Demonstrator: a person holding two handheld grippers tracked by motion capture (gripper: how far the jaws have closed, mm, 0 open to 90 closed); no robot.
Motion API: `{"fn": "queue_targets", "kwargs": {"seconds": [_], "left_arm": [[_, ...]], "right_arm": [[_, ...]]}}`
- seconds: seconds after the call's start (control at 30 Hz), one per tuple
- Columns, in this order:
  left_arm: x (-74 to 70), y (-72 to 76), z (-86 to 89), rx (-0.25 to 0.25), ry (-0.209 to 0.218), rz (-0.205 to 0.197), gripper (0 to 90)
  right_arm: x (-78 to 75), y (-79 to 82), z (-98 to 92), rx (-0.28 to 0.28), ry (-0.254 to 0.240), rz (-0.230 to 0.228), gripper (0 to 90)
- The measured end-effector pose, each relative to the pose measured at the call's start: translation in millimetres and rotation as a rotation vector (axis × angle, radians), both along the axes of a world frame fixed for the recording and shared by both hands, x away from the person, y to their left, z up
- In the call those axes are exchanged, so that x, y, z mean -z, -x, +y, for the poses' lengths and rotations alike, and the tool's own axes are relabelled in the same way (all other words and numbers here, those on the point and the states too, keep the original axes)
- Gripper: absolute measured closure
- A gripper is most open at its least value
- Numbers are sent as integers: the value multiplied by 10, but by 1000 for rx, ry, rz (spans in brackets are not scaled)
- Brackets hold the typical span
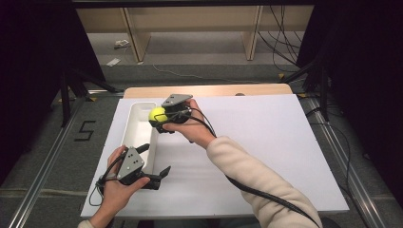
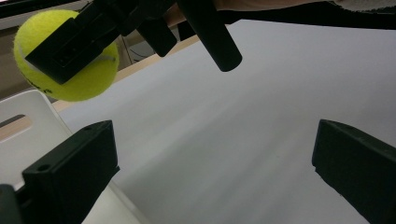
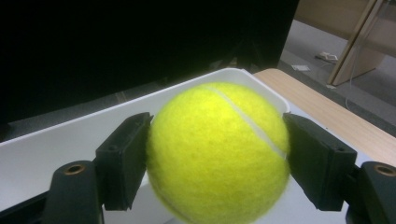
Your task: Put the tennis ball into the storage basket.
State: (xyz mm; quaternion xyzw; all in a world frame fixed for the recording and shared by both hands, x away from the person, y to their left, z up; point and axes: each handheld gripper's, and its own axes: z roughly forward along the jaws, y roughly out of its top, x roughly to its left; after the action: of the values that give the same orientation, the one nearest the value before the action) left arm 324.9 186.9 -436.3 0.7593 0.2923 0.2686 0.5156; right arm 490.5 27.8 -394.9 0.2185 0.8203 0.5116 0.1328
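Nearest the lens in your right gripper view, the tennis ball (image 3: 218,151) sits squeezed between the two black jaws, one pad pressed on each side of it, its white seam curving across the upper right. So your right gripper (image 1: 160,118) is clamped on the ball, and in the high view you hold it above the far end of the white tray (image 1: 134,124), close to the tray's right wall, with your right hand (image 1: 190,124) wrapped around the gripper body and its cable trailing back along your cream sleeve (image 1: 256,183). The ball hangs in the air there; below and behind it the right gripper view shows the tray's pale floor and rim. Your left gripper (image 1: 154,164) rests low at the near end of the tray, jaws spread wide with nothing between them: one jaw lies over the tray's near right corner, the other over the white board (image 1: 266,142) just beside it. In the left gripper view those two jaws stand far apart at the bottom corners, and the ball (image 2: 65,56) shows up high at the left, gripped by the other gripper. The board covers most of the wooden table (image 1: 214,90), whose bare edge shows along the far side.
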Motion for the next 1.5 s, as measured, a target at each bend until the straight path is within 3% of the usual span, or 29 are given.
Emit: {"fn": "queue_targets", "kwargs": {"seconds": [1.5], "left_arm": [[5,1,-8,9,-8,4,0]], "right_arm": [[9,-15,338,-59,10,23,273]]}}
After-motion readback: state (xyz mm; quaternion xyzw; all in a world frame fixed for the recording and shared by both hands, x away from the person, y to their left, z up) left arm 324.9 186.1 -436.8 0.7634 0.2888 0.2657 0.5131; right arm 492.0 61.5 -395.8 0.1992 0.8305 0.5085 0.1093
